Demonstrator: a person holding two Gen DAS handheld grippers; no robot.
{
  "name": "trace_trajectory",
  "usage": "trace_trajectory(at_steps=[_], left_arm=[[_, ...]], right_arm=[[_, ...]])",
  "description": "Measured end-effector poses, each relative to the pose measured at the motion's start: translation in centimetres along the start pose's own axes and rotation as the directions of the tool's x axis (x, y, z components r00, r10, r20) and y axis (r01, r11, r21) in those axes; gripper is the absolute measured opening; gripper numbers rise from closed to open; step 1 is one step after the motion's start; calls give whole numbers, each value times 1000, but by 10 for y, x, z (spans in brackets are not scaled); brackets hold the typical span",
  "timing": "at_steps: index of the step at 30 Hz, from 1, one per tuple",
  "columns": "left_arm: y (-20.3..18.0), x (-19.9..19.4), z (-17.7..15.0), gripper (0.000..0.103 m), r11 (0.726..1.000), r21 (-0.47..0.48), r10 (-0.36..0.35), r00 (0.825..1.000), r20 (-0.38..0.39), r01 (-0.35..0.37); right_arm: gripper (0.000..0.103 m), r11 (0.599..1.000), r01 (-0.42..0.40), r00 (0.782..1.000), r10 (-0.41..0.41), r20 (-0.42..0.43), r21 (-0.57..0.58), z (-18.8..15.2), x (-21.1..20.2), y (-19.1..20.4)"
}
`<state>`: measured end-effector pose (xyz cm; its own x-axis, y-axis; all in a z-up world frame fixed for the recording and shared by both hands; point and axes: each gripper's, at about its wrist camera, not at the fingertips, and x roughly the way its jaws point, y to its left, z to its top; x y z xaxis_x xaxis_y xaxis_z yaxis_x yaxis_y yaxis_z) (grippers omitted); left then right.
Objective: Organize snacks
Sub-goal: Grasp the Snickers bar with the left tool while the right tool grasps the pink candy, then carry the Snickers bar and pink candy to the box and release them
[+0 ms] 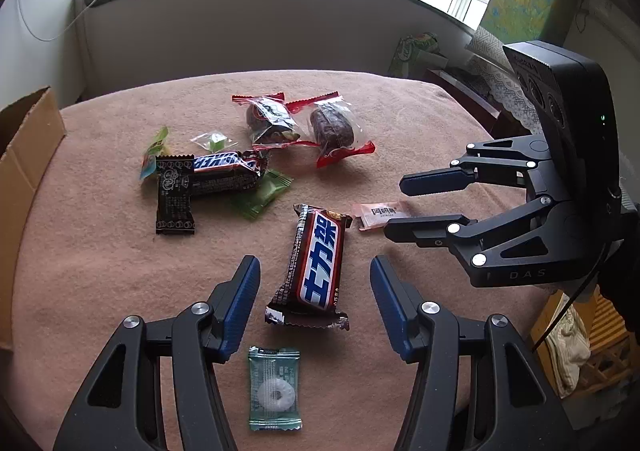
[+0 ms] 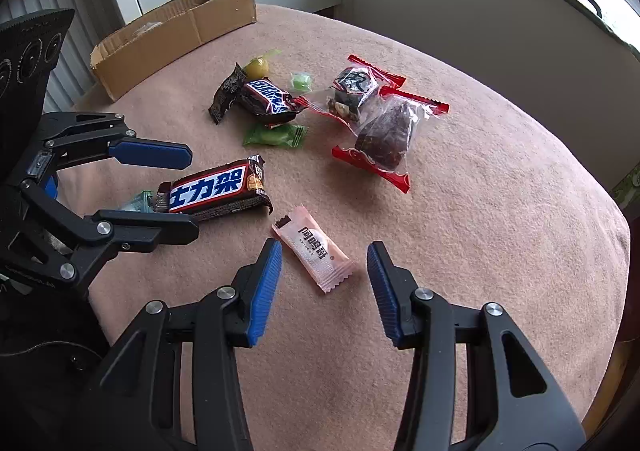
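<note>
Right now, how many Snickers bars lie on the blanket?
2. One between the left claw's fingers; the other in the pile beyond. More could be hidden.

Snickers bar (image 1: 318,263) flat on pink cloth, label up; pink candy sachet (image 2: 314,248) just beside; other wrapped snacks clustered farther back.

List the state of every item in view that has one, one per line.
Left gripper: open, straddling the near Snickers bar, not touching.
Right gripper: open, around the pink candy, no contact.
Near Snickers bar: sealed, flat.
Far Snickers bar: sealed.
Pink candy: sealed, flat.
Mint packet: sealed.
Cardboard box: open.
</note>
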<state>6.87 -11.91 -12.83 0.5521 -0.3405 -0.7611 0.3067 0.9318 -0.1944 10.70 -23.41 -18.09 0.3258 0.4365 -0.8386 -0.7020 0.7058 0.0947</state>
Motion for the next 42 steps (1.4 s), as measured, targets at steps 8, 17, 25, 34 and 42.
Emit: trace_trajectory(at_steps=[8, 17, 25, 34, 42], left_arm=[[3, 10, 1, 48, 1000, 7, 14, 1000, -16, -14], [3, 13, 4, 29, 1000, 14, 18, 1000, -15, -18], [3, 15, 6, 27, 1000, 4, 15, 1000, -6, -15], [9, -5, 6, 27, 1000, -16, 5, 999, 38, -4], [22, -36, 8, 27, 999, -40, 12, 994, 109, -7]], right_arm=[[39, 998, -8, 1000, 6, -30, -60, 7, 13, 8], [24, 999, -17, 999, 16, -30, -35, 7, 14, 8], [21, 1000, -6, 1000, 6, -15, 6, 0, 8, 6], [21, 999, 23, 1000, -24, 19, 49, 0, -7, 5], [21, 995, 38, 996, -45, 75, 90, 10, -28, 4]])
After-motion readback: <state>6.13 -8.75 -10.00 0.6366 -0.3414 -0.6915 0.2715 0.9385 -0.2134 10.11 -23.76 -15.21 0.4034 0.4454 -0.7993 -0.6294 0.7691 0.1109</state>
